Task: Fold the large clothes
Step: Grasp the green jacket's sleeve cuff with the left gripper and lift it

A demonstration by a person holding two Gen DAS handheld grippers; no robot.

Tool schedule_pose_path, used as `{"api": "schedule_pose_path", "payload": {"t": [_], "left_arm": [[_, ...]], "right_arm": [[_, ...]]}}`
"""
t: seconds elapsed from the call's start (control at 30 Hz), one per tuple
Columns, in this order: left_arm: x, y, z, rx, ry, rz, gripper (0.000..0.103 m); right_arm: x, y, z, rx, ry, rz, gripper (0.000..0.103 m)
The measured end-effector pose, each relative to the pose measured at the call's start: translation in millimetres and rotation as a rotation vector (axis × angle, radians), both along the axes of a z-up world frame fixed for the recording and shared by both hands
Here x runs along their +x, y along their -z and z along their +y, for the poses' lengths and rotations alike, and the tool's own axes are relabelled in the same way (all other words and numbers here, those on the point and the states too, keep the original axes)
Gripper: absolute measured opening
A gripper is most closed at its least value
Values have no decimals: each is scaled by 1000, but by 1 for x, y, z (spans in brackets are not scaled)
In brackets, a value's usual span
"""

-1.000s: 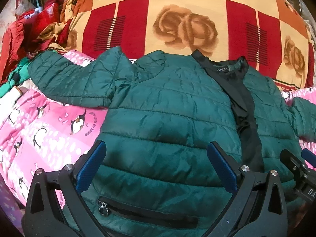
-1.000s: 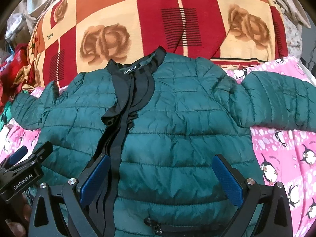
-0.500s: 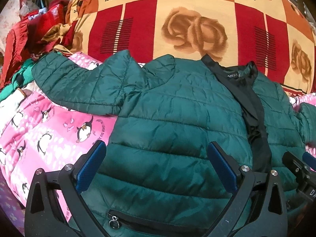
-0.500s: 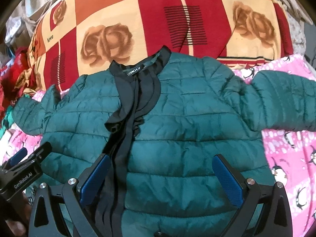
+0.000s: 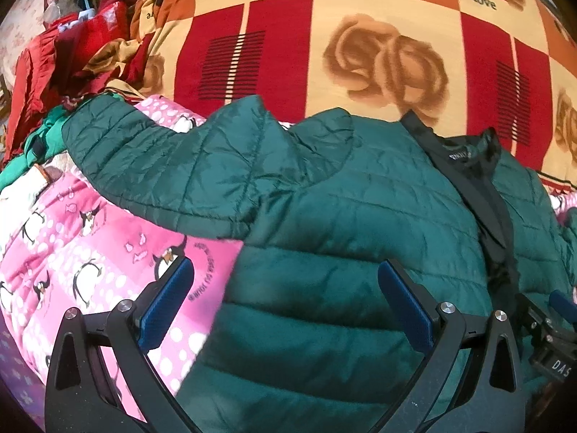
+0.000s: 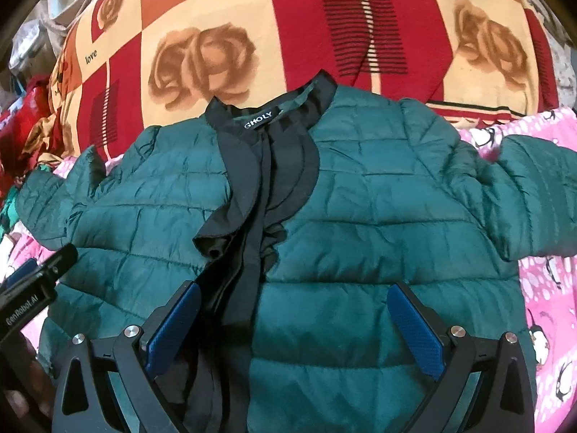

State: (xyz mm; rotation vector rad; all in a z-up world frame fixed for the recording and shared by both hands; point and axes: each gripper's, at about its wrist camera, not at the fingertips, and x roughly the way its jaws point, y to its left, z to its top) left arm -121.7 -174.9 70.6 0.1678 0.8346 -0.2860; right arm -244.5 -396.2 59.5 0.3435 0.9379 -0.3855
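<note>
A dark green quilted jacket (image 5: 324, 216) (image 6: 360, 216) lies front up on a bed, sleeves spread to both sides. Black ruffled trim (image 6: 259, 187) runs down its middle from a collar with a label. My left gripper (image 5: 285, 288) hovers open over the jacket's left side, its left fingertip above the pink sheet. The left sleeve (image 5: 151, 158) stretches out toward the far left. My right gripper (image 6: 294, 310) is open above the jacket's lower chest, just right of the trim. The right sleeve (image 6: 533, 202) reaches to the right edge. Nothing is held.
A pink penguin-print sheet (image 5: 72, 252) (image 6: 548, 296) covers the bed. A red, orange and cream blanket (image 5: 360, 54) (image 6: 288, 36) with roses rises behind the jacket. Red clothes (image 5: 54, 65) pile up at the far left. The other gripper shows at each view's edge (image 5: 548, 339) (image 6: 29, 288).
Both grippers have moved forward up the jacket toward the collar; the pocket zippers have slipped out of view below. The left gripper also shifted left toward the sleeve. Both stay open.
</note>
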Motion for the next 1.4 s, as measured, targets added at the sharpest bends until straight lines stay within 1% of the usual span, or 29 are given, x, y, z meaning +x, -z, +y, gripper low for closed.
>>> {"api": "schedule_pose_path", "payload": {"t": [0.1, 0.2, 0.3, 0.37, 0.5, 0.63, 0.7, 0.77, 0.83, 0.9, 0.93, 0.97, 1.0, 1.03, 1.07, 1.1, 1.13, 1.17, 1.23, 1.33, 1.4], "left_arm": [[11, -2, 7, 2, -11, -5, 102], [28, -7, 25, -35, -42, 6, 102], [55, -14, 54, -73, -106, 17, 102], [76, -20, 78, -86, -167, 15, 102], [123, -31, 138, -112, -308, -33, 102], [168, -29, 196, -151, -456, -63, 102], [191, -24, 224, -187, -523, -55, 99], [211, -18, 243, -222, -556, -33, 89], [231, -9, 253, -226, -580, -15, 83], [247, -1, 259, -227, -584, 3, 78], [254, 4, 261, -241, -580, 14, 73], [259, 8, 262, -265, -568, 11, 72], [260, 8, 262, -272, -564, -11, 72], [260, 7, 261, -284, -546, -33, 53], [261, 9, 258, -302, -520, -19, 27], [262, 10, 257, -314, -506, 13, 23], [259, 8, 257, -343, -496, 26, 14], [254, 4, 258, -375, -478, 30, 12], [240, -8, 254, -409, -432, 25, 11], [204, -43, 232, -408, -295, -9, 11], [179, -65, 217, -398, -229, -42, 11]], "right_arm": [[7, 2, -1, 3, 2, 2, 103], [12, 6, -3, -1, 11, 4, 103], [15, 10, -4, 0, 16, 4, 103], [19, 13, -3, -5, 13, 13, 103], [22, 15, -2, -12, 4, 15, 103], [20, 17, -7, 19, 19, 6, 103], [18, 18, -9, 28, 24, 0, 103], [19, 19, -8, 25, 22, 4, 103], [20, 20, -8, 19, 20, 9, 103], [20, 21, -8, 18, 22, 9, 103], [20, 21, -9, 19, 23, 8, 103], [20, 22, -9, 21, 24, 7, 103], [20, 23, -10, 22, 25, 8, 103], [20, 23, -10, 22, 26, 8, 103], [20, 24, -9, 19, 25, 10, 103], [21, 24, -9, 15, 24, 11, 103], [22, 24, -8, 12, 22, 12, 103], [22, 25, -8, 11, 20, 11, 103], [22, 25, -9, 14, 15, 7, 103], [21, 21, -10, 27, 1, 8, 103], [17, 13, -10, 29, -12, -5, 103]]}}
